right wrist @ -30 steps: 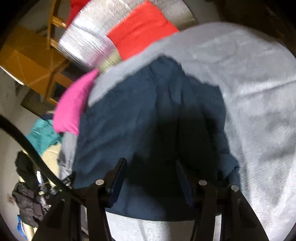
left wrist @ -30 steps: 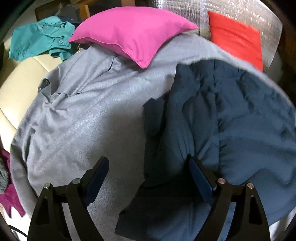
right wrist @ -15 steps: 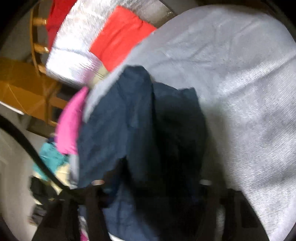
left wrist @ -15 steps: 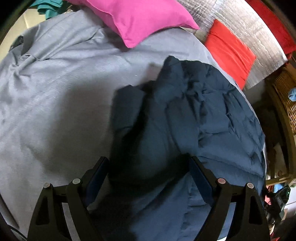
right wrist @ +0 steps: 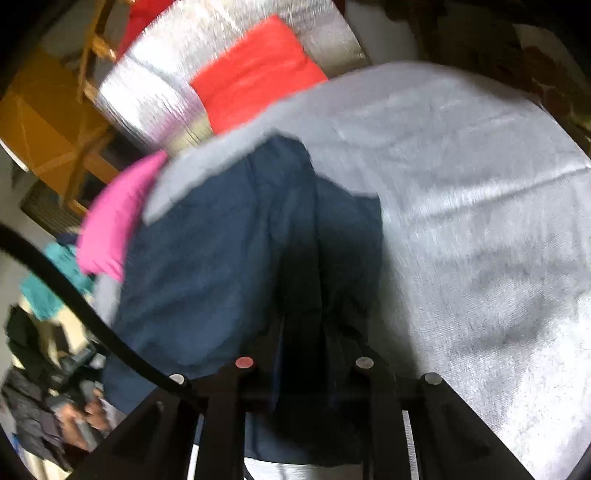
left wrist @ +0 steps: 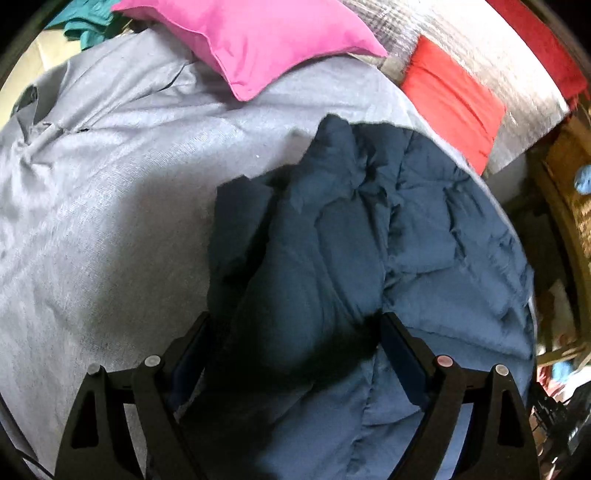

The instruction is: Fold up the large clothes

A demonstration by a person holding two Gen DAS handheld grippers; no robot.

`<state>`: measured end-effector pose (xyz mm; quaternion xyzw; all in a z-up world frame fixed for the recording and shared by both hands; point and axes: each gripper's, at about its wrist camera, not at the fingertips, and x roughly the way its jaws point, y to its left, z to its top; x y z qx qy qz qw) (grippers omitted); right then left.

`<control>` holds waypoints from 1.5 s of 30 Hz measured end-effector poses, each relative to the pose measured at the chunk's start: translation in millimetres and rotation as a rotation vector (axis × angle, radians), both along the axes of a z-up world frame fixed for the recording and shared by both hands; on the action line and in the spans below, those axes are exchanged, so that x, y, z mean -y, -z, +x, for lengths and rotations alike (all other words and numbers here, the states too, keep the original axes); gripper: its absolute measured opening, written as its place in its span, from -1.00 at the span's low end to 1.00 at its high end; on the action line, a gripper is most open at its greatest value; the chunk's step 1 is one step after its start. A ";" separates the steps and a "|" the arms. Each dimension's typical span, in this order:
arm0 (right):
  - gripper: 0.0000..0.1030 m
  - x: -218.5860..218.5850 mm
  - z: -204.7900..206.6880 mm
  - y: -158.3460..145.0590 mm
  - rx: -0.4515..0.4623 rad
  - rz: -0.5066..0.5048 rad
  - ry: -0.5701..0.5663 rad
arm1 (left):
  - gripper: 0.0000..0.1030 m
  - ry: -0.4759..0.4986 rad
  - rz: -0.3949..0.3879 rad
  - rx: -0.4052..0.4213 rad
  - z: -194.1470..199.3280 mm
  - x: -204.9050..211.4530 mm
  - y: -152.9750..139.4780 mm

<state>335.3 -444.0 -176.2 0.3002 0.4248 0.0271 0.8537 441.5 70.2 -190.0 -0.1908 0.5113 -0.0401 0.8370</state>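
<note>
A dark navy quilted garment lies on a bed covered with a grey sheet. Seen from the left wrist, it fills the right half of the bed, running to the right edge and down to the near edge, with one part folded over into a thick raised ridge along its left side. A narrower flap sticks out from that ridge toward the middle of the bed.

The left gripper has its jaws spread wide, one finger on each side of the folded ridge at the garment's near end. The cloth bulges up between the fingers, but the pads do not press it; whether they touch the fabric cannot be told.

The right gripper has its jaws drawn narrow and pinches a fold of the navy garment, whose cloth runs up from between the fingers toward the far edge of the bed. This view is blurred.

At the far edge of the bed a pink pillow rests on the grey sheet. Beside it toward the far right corner, a red cushion leans against a silver quilted panel. A teal garment lies past the far left corner.
</note>
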 end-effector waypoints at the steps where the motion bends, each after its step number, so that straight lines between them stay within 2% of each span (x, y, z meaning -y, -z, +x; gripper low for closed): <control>1: -0.22 3.0 1.1 -4.6 0.018 0.010 0.012 | 0.74 -0.009 -0.003 0.016 0.8 -2.6 -4.2; 3: 0.57 13.9 11.8 -15.7 0.072 0.023 0.054 | 0.74 -0.017 0.004 0.046 4.7 -7.7 -13.5; 4: 0.62 18.1 17.9 -19.3 0.090 0.025 0.066 | 0.74 -0.021 0.007 0.065 8.5 -10.4 -18.1; 7: 0.62 29.7 47.8 -24.2 0.087 0.029 0.085 | 0.74 -0.023 -0.028 0.072 23.8 -20.2 -18.5; 10: 0.62 43.0 92.0 -8.1 -0.005 0.079 0.088 | 0.74 -0.028 -0.055 0.034 40.9 -27.9 -8.7; 14: 0.62 58.4 122.7 10.2 -0.047 0.091 0.114 | 0.74 -0.009 -0.068 -0.001 54.7 -29.4 2.2; 18: 0.62 59.8 139.3 29.0 -0.099 0.123 0.081 | 0.74 0.023 -0.079 -0.041 64.4 -21.2 10.4; 21: 0.62 52.9 149.3 45.6 -0.110 0.164 0.048 | 0.74 0.041 -0.085 -0.035 69.4 -17.2 11.5; 22: 0.58 48.4 150.9 49.4 -0.096 0.172 0.031 | 0.73 0.046 -0.081 -0.030 70.1 -14.7 12.0; 24: -0.04 37.5 154.3 50.3 -0.079 0.139 -0.009 | 0.73 0.056 -0.074 -0.016 69.7 -9.4 11.7; 25: -0.20 33.5 155.0 49.6 -0.078 0.139 -0.029 | 0.73 0.063 -0.069 -0.007 70.5 -6.1 11.1; 27: -0.39 27.4 152.5 40.8 -0.049 0.115 -0.033 | 0.72 0.076 -0.055 0.015 70.5 1.5 7.3; 30: -0.54 21.9 140.5 20.3 0.006 0.076 -0.028 | 0.72 0.107 -0.033 0.048 69.0 10.3 2.4; 33: -0.58 25.1 125.6 7.8 0.057 0.067 0.013 | 0.72 0.113 -0.008 0.065 64.3 12.2 -1.7; 35: -0.58 26.1 123.5 18.5 0.020 0.052 0.037 | 0.72 0.089 0.003 0.047 63.8 8.4 0.7; 37: -0.54 27.0 125.8 38.8 -0.046 0.083 0.052 | 0.72 0.082 0.011 0.033 59.9 7.1 1.2; 39: -0.44 31.1 116.8 36.1 -0.043 0.125 0.073 | 0.72 0.070 0.025 0.029 51.4 5.2 -5.9; 41: 0.04 33.5 104.3 22.1 -0.031 0.143 0.077 | 0.72 0.067 0.029 0.046 40.3 2.6 -18.3; 42: 0.38 35.5 93.9 14.6 -0.009 0.155 0.084 | 0.72 0.064 0.026 0.056 34.9 0.6 -23.6; 43: 0.47 37.2 84.2 8.6 0.016 0.163 0.092 | 0.72 0.062 0.021 0.063 30.8 -0.8 -27.3; 45: 0.47 41.5 60.7 -0.3 0.042 0.166 0.103 | 0.72 0.058 0.002 0.078 19.8 -5.5 -35.3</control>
